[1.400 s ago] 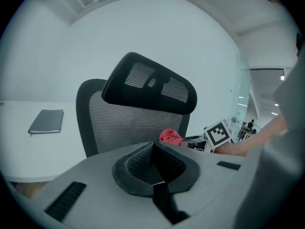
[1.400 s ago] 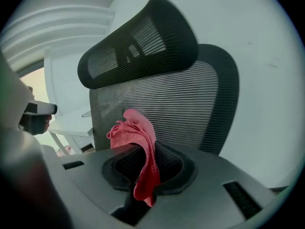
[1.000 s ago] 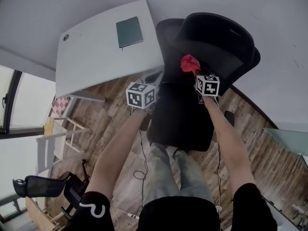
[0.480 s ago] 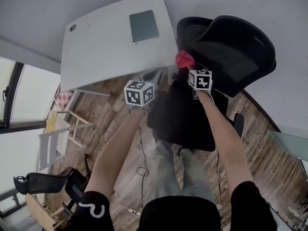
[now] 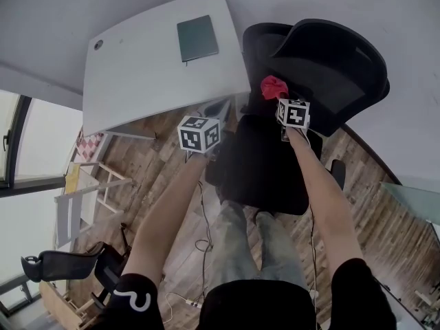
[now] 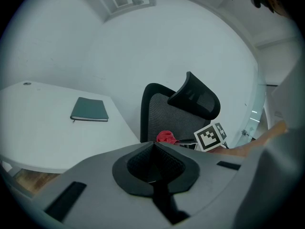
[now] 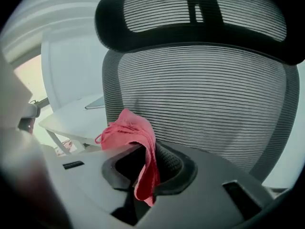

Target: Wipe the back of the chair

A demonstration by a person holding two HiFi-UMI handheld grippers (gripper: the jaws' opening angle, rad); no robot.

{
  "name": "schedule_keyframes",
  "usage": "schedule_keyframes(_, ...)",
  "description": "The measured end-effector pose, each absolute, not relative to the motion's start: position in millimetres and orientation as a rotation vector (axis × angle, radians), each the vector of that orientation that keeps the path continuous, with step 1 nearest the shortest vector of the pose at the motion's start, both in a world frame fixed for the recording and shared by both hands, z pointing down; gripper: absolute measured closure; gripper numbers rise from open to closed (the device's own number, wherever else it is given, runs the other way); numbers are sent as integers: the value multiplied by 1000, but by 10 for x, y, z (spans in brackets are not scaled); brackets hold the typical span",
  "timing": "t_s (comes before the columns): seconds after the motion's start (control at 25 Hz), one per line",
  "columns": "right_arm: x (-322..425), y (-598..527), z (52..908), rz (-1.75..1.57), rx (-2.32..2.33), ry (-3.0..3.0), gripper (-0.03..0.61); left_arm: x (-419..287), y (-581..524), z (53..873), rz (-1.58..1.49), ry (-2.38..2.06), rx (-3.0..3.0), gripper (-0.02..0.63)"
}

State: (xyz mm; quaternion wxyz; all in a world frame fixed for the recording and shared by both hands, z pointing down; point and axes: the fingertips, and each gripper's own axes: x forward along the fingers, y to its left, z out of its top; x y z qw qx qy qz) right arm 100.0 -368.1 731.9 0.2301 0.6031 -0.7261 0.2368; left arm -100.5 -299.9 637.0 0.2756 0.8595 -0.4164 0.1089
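**Desk:** Wood floor under a white desk, seen from above. What is the count?

**Photographer:** One desk with one dark green notebook lying flat on it. There are two black chairs: a mesh office chair in front of the person, and a second chair well apart at the lower left. I count one red cloth and two grippers.

**Desk:** Where is the cloth relative to the grippers?

**Photographer:** It is pinched in the right gripper, whose jaws are clamped on it. One bunch stands up above the jaws and a tail hangs down between them. The cloth sits low at the left edge of the chair's mesh back, below the headrest. I cannot tell whether it touches the mesh.

**Desk:** And the other gripper?

**Photographer:** The left gripper has its jaws pressed together with nothing between them. It is held beside the desk's edge, apart from the chair.
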Motion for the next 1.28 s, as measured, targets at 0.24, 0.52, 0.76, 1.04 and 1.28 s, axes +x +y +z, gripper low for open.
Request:
schedule_keyframes(0.24,1578,-3569,7289,647,1699,-1954,506,-575,-2969,6314,302,-1082,2344,589)
schedule_keyframes(0.52,2216,-3411,7262,652,1755,-1915,506,-44,-2929,6272,326,-1037,2386,589)
schedule_keyframes(0.76,2706,-3265,7258,669,1801,-1875,506,337,-2879,6259,348,-1006,2412,589)
schedule_keyframes(1.04,3275,-3071,7263,688,1865,-1831,506,776,-2795,6263,377,-962,2440,589)
schedule_keyframes(1.28,3851,-2824,7188,704,1976,-1711,506,1093,-2719,6268,388,-917,2460,589)
